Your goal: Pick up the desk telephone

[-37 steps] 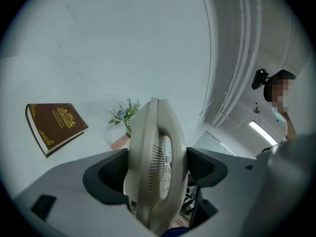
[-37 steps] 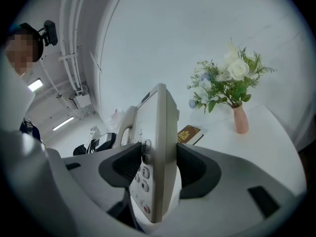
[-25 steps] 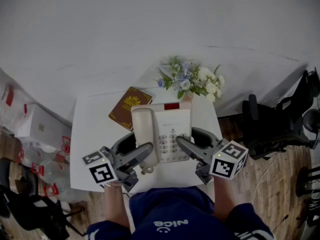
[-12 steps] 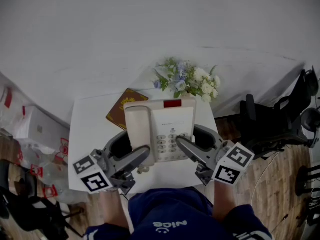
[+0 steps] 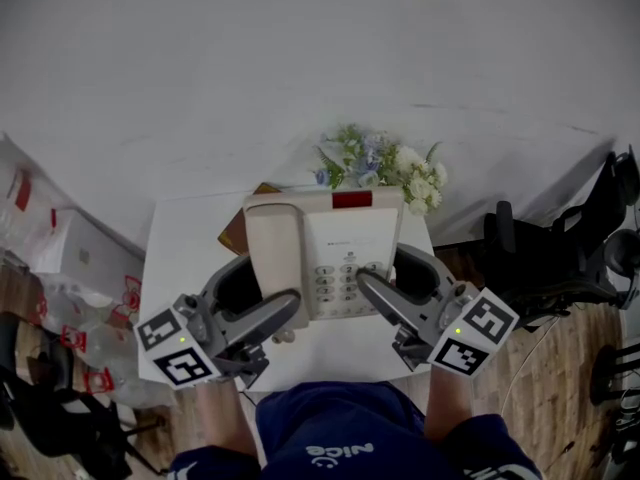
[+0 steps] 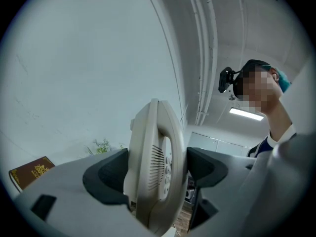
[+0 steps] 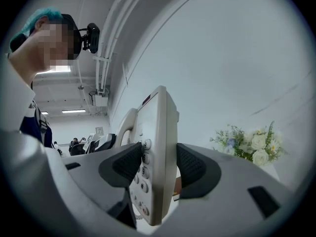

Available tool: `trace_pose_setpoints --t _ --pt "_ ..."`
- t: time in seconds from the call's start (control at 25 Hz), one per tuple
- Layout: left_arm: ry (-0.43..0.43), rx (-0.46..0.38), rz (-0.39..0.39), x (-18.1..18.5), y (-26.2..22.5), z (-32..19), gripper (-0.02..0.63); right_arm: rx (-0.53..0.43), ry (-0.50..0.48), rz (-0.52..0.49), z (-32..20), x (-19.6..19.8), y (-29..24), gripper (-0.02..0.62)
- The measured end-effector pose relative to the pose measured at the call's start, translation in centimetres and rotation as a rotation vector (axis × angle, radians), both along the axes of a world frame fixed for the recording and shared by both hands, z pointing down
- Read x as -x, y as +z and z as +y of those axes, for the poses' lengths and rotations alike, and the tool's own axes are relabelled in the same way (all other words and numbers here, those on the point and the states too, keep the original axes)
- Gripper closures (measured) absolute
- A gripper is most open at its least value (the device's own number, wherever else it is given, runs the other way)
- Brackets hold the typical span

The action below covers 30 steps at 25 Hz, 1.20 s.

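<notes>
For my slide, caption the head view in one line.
Left gripper and right gripper clamp a beige phone over a white table, flowers and a book behind.

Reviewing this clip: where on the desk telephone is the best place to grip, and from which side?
Its thin left and right edges, one gripper from each side: the desk telephone is broad but slim-edged. The left gripper and right gripper clamp it so.

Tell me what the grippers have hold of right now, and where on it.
Both hold the desk telephone: the left gripper is clamped across its handset-side edge, the right gripper across its keypad-side edge.
</notes>
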<state>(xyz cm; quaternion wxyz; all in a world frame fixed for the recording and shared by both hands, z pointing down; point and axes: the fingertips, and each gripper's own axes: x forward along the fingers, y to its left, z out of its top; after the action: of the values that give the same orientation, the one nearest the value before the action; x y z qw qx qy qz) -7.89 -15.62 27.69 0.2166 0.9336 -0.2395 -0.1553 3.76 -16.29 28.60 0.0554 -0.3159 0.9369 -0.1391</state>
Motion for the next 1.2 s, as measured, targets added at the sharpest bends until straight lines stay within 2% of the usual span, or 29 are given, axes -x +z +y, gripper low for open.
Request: trace_pose_setpoints --t 0.32,0.56,0.76,1.2 --pt "-0.012 -0.026 0.029 0.4 -1.4 -0.7 0.221 -0.072 0.001 -0.019 -0.9 0.3 -2.0 0.354" --pt "-0.03 -0.055 0.008 0.6 -1.8 -0.8 0.221 -0.084 -0.015 -0.015 -1.3 0.5 -2.2 0.354" --pt "-0.045 -0.061 0.023 1.0 -2.0 -0.6 0.221 -0.121 -0.018 -0.031 -1.1 0.9 -2.7 0.354" --pt "-0.054 -0.058 0.008 0.6 -1.4 0.2 0.221 -0.114 -0.021 -0.035 -0.5 0.6 -2.0 0.354"
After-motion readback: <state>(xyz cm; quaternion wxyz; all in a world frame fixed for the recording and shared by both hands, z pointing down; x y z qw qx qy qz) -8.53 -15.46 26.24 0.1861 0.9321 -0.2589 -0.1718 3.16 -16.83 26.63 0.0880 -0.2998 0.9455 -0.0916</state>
